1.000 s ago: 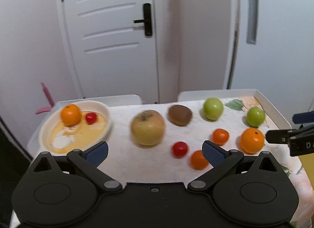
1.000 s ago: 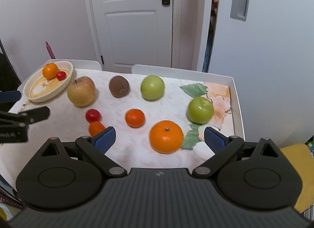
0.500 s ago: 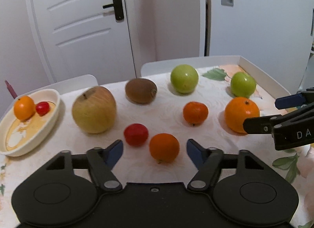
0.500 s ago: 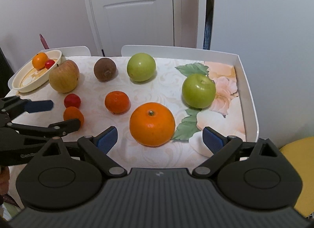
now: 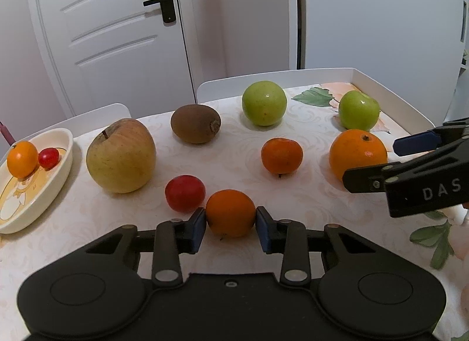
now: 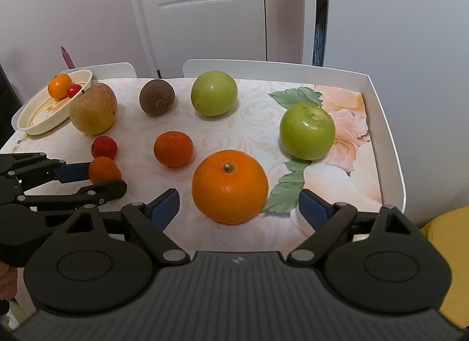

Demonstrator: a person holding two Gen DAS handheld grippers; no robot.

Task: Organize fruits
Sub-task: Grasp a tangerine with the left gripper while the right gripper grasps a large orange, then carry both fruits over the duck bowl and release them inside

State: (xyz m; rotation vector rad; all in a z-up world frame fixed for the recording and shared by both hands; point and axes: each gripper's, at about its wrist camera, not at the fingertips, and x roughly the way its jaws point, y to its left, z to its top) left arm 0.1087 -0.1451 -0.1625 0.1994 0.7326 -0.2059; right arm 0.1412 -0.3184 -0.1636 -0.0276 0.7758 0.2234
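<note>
Two fruits are already sitting in the cream dish [image 5: 63, 162]; nine are waiting on the worktop [image 5: 234, 165]. Left hand-held gripper [image 5: 230, 225] is clamping the small tangerine [image 5: 230, 212] right of the dish; right hand-held gripper [image 6: 237, 204] is gaping around the big orange [image 6: 230, 185].

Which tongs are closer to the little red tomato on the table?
Left. The left tongs are shut on a small orange right beside the red tomato. The right tongs are open around the big orange, farther away.
</note>
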